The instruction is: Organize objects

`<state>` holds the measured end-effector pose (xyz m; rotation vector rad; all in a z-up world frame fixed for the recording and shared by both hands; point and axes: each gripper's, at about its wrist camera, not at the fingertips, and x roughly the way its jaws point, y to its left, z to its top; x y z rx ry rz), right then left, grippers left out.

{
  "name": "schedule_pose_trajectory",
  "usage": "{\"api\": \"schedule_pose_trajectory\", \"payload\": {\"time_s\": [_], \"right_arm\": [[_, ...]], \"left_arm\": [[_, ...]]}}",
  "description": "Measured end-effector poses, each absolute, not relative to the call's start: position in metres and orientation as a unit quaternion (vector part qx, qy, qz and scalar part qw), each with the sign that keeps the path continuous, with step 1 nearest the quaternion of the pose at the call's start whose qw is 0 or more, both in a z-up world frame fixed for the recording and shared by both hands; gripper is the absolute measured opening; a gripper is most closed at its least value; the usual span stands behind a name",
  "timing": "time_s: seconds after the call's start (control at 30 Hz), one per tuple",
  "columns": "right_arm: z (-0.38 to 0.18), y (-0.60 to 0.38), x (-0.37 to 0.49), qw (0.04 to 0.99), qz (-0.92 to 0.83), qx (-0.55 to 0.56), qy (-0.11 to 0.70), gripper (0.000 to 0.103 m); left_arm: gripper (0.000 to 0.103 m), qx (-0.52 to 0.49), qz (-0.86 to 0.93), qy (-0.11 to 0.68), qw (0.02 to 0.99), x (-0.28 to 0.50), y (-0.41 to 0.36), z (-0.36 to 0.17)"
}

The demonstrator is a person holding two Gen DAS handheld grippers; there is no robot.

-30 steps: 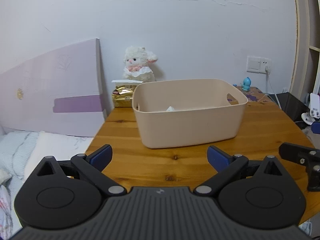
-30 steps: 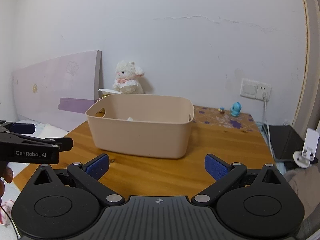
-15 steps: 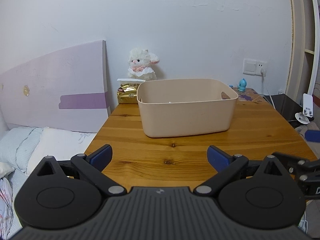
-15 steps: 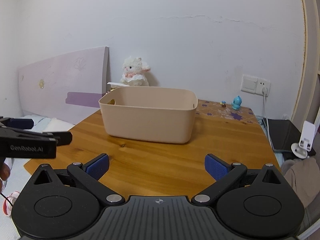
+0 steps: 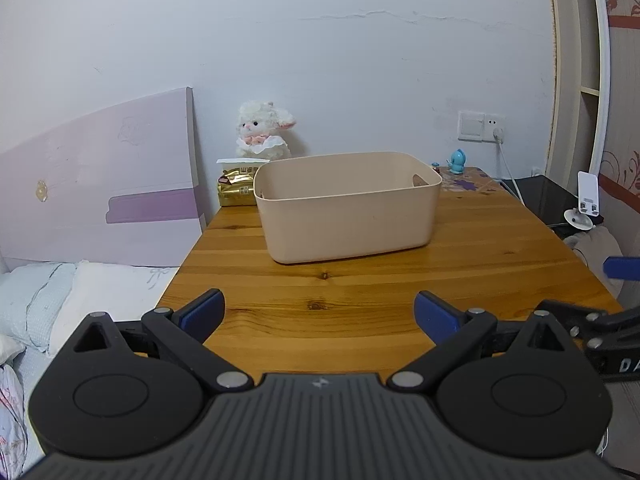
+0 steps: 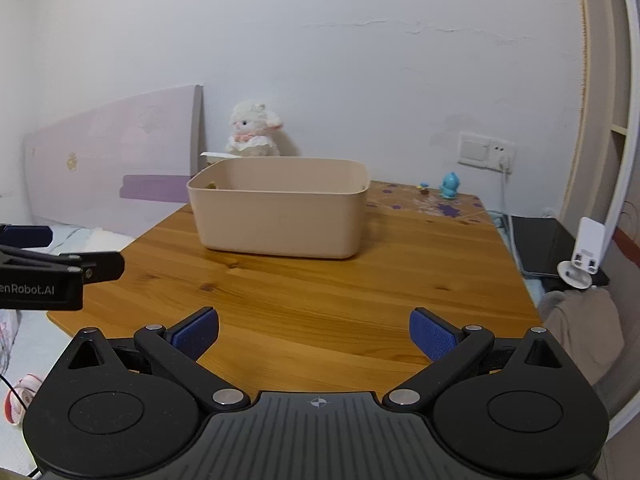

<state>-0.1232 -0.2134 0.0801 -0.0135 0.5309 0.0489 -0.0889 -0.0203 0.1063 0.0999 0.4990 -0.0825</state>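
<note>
black left gripper [image 6: 48, 276] label "enrobot.ai" (first letter cropped), jaws apart.

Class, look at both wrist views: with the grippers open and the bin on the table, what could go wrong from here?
1. The two grippers sit close: the right gripper has the left gripper just beside it, so they might collide on a reach.
2. The beige bin stands loose on the wooden table; a nudge may slide it.
3. The plush lamb and gold packet sit behind the bin, so reaching over may bump its rim.
</note>
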Motion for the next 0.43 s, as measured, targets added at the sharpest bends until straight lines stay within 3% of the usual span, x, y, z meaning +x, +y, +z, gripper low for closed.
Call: {"api": "schedule_pose_trajectory", "payload": {"time_s": [0.43], "right_arm": [[0.08, -0.226, -0.123, 0.963, -0.004, -0.009, 0.269, 0.103]], "left_arm": [[0.101, 0.055, -0.048, 0.254, 0.965, -0.091, -0.022, 0.103]]}}
